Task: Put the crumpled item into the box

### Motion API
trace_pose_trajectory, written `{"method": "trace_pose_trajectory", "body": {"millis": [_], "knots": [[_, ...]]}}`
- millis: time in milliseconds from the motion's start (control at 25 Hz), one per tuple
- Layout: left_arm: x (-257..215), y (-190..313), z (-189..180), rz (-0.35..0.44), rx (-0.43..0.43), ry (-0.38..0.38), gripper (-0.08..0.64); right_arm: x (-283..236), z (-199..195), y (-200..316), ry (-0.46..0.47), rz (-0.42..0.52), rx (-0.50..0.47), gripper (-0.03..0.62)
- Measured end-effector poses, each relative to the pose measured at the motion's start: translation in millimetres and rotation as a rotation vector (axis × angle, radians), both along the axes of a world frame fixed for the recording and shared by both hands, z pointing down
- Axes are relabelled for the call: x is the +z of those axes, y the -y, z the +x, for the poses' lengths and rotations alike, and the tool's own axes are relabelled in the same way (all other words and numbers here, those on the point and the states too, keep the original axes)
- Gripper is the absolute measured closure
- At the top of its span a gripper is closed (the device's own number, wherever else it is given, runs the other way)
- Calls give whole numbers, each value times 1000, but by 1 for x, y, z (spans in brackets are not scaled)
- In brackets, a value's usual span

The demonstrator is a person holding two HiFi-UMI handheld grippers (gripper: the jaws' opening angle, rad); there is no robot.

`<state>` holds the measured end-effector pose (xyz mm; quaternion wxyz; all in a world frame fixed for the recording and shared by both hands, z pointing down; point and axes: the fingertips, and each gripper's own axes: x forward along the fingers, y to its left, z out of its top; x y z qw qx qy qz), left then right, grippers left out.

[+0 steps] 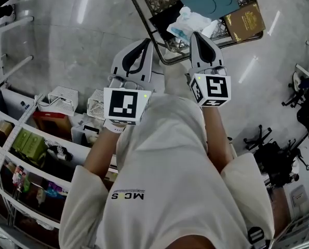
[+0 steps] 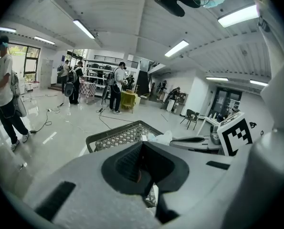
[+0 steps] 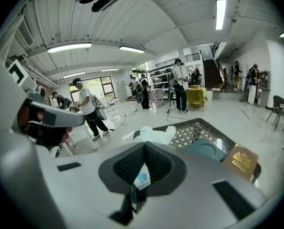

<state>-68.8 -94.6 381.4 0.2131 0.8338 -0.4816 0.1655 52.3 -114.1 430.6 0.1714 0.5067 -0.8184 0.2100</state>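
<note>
The crumpled item (image 1: 188, 22) is a white and blue plastic wrapper lying on the woven-top table (image 1: 144, 19), next to a teal box (image 1: 214, 1). My right gripper (image 1: 196, 35) is shut, its tip just at the wrapper's near edge. My left gripper (image 1: 145, 42) is shut too, hovering over the table's near rim, left of the wrapper. In the right gripper view the crumpled item (image 3: 156, 133) lies just beyond the closed jaws (image 3: 144, 144), with the teal box (image 3: 205, 149) to its right. In the left gripper view the wrapper (image 2: 163, 137) peeks over the shut jaws.
A brown book-like box (image 1: 245, 21) lies at the table's right corner, and a black item (image 1: 164, 17) beside the wrapper. White baskets (image 1: 63, 100) and cluttered shelves stand to my left, office chairs (image 1: 268, 139) to the right. People (image 2: 5, 89) stand around the hall.
</note>
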Motion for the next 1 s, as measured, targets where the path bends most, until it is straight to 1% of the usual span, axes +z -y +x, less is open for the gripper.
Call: {"method": "trace_pose_trajectory", "body": {"millis": [360,640,1000], "knots": [[22,5,1,-38,-51,-29,540,67,-5,11,2,-85,11,578],[39,-1,-2,-63,-60,-19,540,117,-11,9,0,-150,8,578],[57,-6,0,-92,-57,-17,540,167,-10,15,-1,-217,60,578]]}}
